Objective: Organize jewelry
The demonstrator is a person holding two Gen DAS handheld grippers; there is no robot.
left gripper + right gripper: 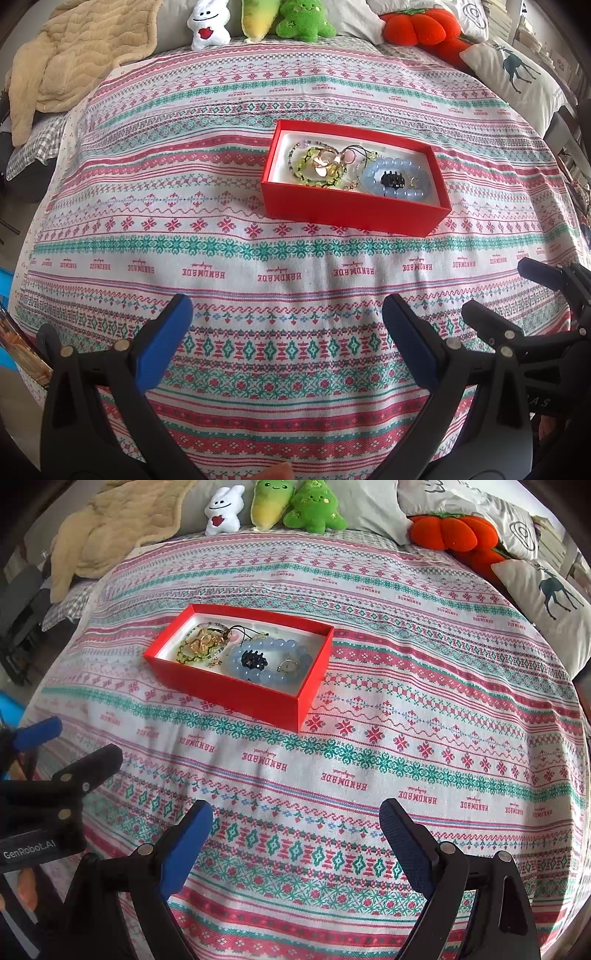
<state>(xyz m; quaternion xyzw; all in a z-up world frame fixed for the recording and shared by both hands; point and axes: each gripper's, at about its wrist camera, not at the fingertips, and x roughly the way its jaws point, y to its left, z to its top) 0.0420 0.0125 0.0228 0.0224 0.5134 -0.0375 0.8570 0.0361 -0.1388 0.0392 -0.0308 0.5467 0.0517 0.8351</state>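
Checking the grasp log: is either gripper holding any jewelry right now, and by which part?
Nothing is held. The left gripper and right gripper are both open over the bedspread, and the jewelry lies in the red box.

The red box (355, 212) is rectangular, lidless and white-lined, and lies flat on the patterned bedspread (184, 206). It contains a pale blue bead bracelet (397, 176) encircling a black hair clip (392, 180), a green beaded bracelet (314, 168) under gold-coloured pieces (325, 164), and a small ring (287, 667) within the blue bracelet's loop.
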